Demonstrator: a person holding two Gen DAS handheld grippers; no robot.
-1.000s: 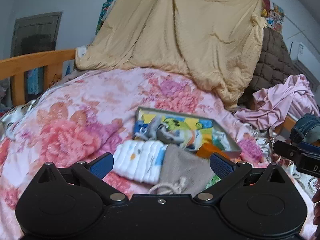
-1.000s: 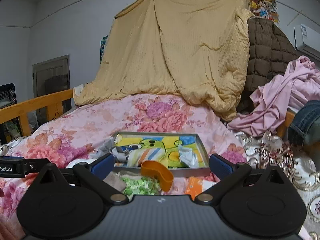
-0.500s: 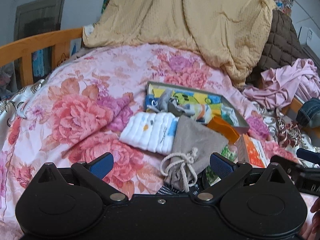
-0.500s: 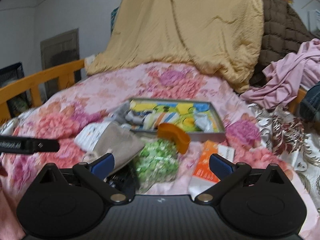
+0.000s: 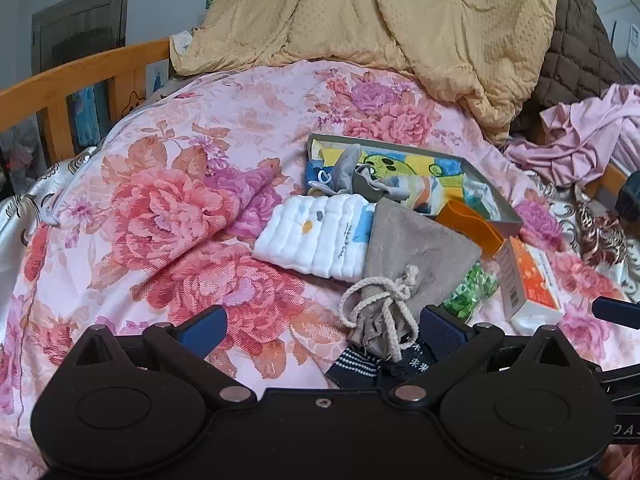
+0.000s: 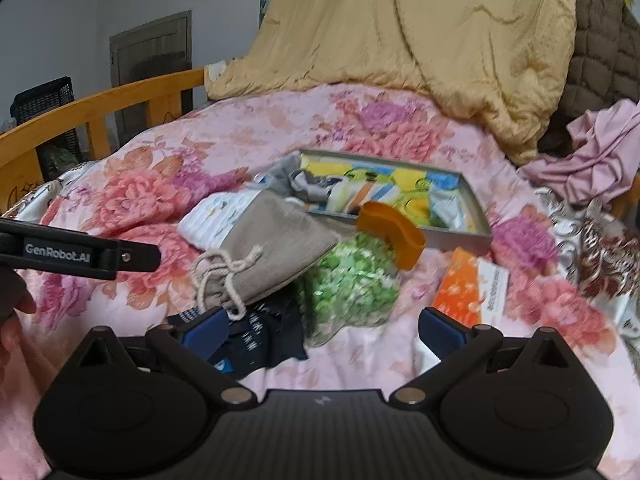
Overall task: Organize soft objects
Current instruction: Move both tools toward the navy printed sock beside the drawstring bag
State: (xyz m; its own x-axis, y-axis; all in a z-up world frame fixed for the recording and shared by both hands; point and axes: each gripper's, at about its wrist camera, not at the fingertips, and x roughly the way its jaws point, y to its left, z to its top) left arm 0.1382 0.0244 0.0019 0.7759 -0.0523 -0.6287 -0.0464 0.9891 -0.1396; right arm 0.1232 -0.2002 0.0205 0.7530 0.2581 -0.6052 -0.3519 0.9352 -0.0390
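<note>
Two hand-held grippers over a bed [image 5: 168, 208] of soft things — both gaping, empty.
Left view: left hand-held gripper [image 5: 322, 330] hovers near the pouch [image 5: 404, 264], which overlaps the white cloth [image 5: 316, 236] beside the tray [image 5: 494, 204].
Right view: right hand-held gripper [image 6: 324, 330] above dark socks [image 6: 268, 340] and the green bag [image 6: 352, 288] — pouch [image 6: 272, 248] behind.

My left gripper [image 5: 322, 330] hangs with jaws spread wide. My right gripper [image 6: 322, 328] is spread too, at three o'clock of it.
</note>
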